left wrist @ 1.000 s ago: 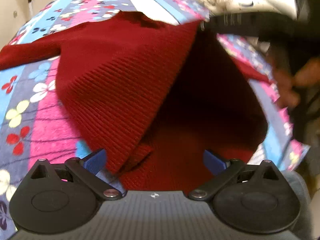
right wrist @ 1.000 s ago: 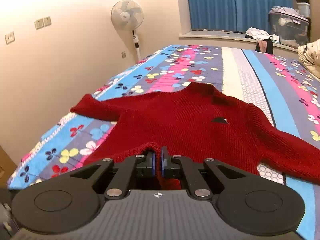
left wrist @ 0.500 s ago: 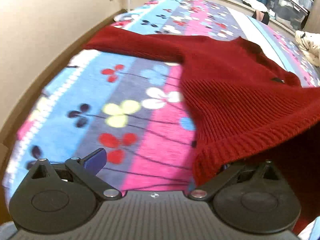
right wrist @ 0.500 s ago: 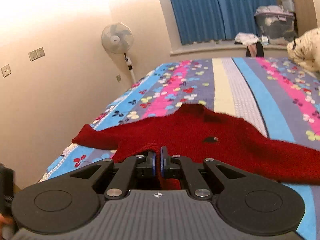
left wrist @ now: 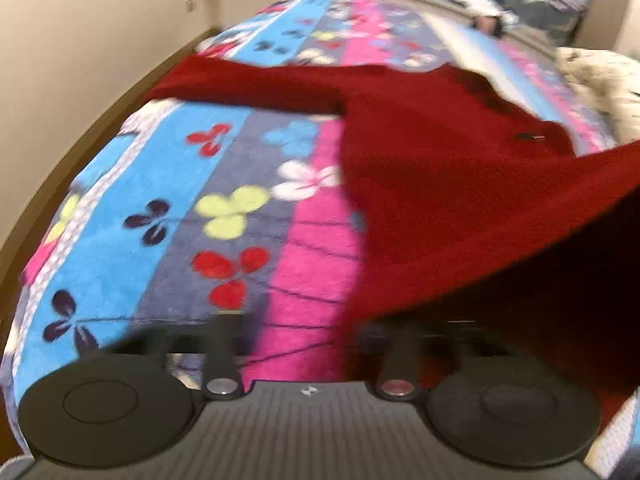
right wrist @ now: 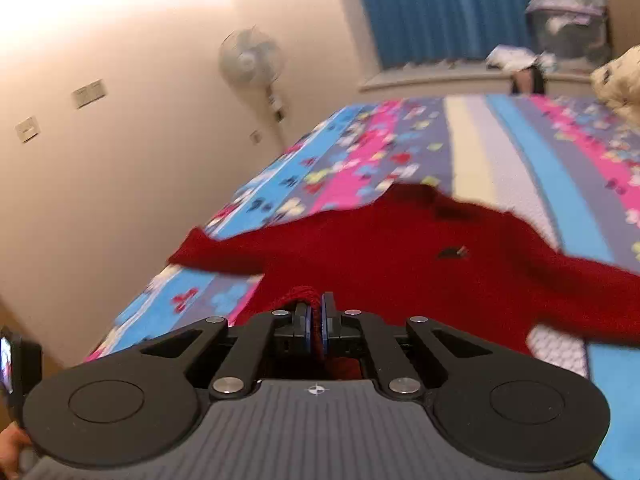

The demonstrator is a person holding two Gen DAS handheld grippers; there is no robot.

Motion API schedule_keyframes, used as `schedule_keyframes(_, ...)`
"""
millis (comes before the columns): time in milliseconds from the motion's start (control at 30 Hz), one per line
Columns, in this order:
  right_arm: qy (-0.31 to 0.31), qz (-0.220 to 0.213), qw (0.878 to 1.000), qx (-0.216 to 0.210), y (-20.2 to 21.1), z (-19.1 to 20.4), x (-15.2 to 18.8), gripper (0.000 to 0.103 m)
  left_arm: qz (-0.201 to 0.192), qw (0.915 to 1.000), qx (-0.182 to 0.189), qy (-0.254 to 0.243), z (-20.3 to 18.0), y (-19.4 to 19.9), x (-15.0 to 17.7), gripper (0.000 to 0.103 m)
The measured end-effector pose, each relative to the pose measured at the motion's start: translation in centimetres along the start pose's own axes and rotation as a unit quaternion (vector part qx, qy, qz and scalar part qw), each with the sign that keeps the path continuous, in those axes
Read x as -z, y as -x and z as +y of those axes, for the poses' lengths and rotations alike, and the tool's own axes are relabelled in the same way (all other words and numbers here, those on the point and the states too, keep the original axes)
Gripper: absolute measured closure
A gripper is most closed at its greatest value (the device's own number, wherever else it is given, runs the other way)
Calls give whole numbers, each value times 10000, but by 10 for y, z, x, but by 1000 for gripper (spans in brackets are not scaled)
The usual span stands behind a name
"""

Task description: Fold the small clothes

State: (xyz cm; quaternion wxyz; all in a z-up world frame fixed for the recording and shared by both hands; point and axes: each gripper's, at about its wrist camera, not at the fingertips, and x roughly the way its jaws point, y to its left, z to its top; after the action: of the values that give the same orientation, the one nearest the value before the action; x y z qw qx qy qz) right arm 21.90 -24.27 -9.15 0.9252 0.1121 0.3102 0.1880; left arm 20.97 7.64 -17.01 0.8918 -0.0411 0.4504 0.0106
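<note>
Red knitted sweater (right wrist: 420,276), one garment only, lies spread on the bed with the striped flower-print blanket (left wrist: 168,216), its near hem lifted off the blanket. In the right wrist view its long axis runs away from the camera, hem nearest and neckline farthest; one sleeve stretches out to the left towards the cream wall and the other trails off to the right. A small dark tag shows on the chest.

The right gripper (right wrist: 316,320) points forward and somewhat downward over the bed, its jaws clenched on a bunched fold of the sweater's hem, with red knit pinched between the blue pads.

The left gripper (left wrist: 308,332) tilts more steeply down at the near part of the blanket, beside the sweater's left edge. Its jaws are closing. The fingers are blurred; the lifted red edge drapes over the right-hand finger, and whether any cloth sits between the pads I cannot tell.

Two grippers are in view, one per camera. At the lower left corner of the right wrist view part of a person's hand (right wrist: 10,446) shows. Beyond the bed stand one white pedestal fan (right wrist: 250,58) by the wall and blue curtains (right wrist: 440,8) above a window ledge.
</note>
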Motion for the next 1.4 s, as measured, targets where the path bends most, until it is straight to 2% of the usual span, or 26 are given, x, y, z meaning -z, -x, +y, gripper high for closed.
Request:
schedule_keyframes(33, 103, 63, 9999, -58, 1, 6, 9, 98, -78, 10000, -53, 2, 2, 7, 0, 90)
schedule_keyframes(100, 373, 257, 9988, -179, 2, 22, 35, 98, -306, 9993, -212, 19, 15, 24, 4, 92)
schedule_keyframes(133, 464, 385, 9979, -237, 1, 28, 49, 95, -307, 9992, -252, 107, 24, 28, 6, 91)
schedule_keyframes(200, 580, 749, 9953, -222, -4, 39, 85, 92, -49, 9992, -222, 314, 47, 23, 11, 89)
schedule_keyframes(233, 626, 952, 9934, -123, -6, 41, 104, 81, 91, 9991, -222, 336, 54, 17, 15, 89)
schedule_keyframes(267, 615, 1192, 9909, 91, -7, 42, 127, 68, 187, 9990, -284, 289, 57, 10, 18, 89)
schedule_keyframes(300, 542, 1337, 9892, 269, -6, 40, 142, 64, 231, 9990, -327, 219, 58, 4, 20, 89)
schedule_keyframes(367, 287, 1484, 9857, 741, 7, 32, 171, 62, 346, 9986, -336, 220, 56, -5, 21, 89)
schedule_keyframes(500, -31, 886, 9737, 2098, 62, 9, 201, 57, 444, 9978, -348, 353, 57, -9, 17, 89)
schedule_keyframes(567, -253, 569, 9583, 2787, 83, -8, 206, 52, 502, 9969, -269, 539, 62, -8, 15, 88)
schedule_keyframes(600, -567, 510, 9497, 3038, 88, -19, 207, 51, 506, 9965, -238, 618, 64, -8, 13, 87)
schedule_keyframes(667, -1136, 719, 9367, 3234, 87, -41, 207, 49, 493, 9961, -222, 698, 66, -5, 12, 87)
schedule_keyframes(733, -1246, 1163, 9255, 3384, 70, -52, 211, 49, 462, 9964, -251, 671, 63, -1, 10, 87)
schedule_keyframes(767, -1282, 1271, 9224, 3414, 62, -56, 212, 49, 449, 9966, -272, 639, 61, 0, 10, 87)
schedule_keyframes(833, -1396, 1114, 9256, 3339, 56, -62, 212, 49, 429, 9968, -296, 598, 58, 3, 8, 87)
schedule_keyframes(900, -1344, 893, 9349, 3162, 53, -62, 204, 49, 398, 9970, -266, 609, 58, 7, 5, 87)
schedule_keyframes(1000, -1316, 847, 9461, 2835, 60, -62, 200, 49, 335, 9972, -204, 632, 60, 13, 0, 87)
schedule_keyframes(1100, -1377, 759, 9515, 2644, 64, -59, 205, 49, 334, 9961, -150, 803, 64, 15, -4, 87)
schedule_keyframes(1233, -1616, 790, 9544, 2381, 73, -56, 209, 49, 303, 9959, -100, 850, 63, 20, -7, 87)
schedule_keyframes(1300, -1560, 896, 9544, 2381, 72, -52, 209, 49, 259, 9962, -84, 825, 63, 24, -8, 87)
schedule_keyframes(1400, -1707, 730, 9513, 2462, 77, -49, 208, 42, 244, 9963, -78, 819, 62, 26, -10, 87)
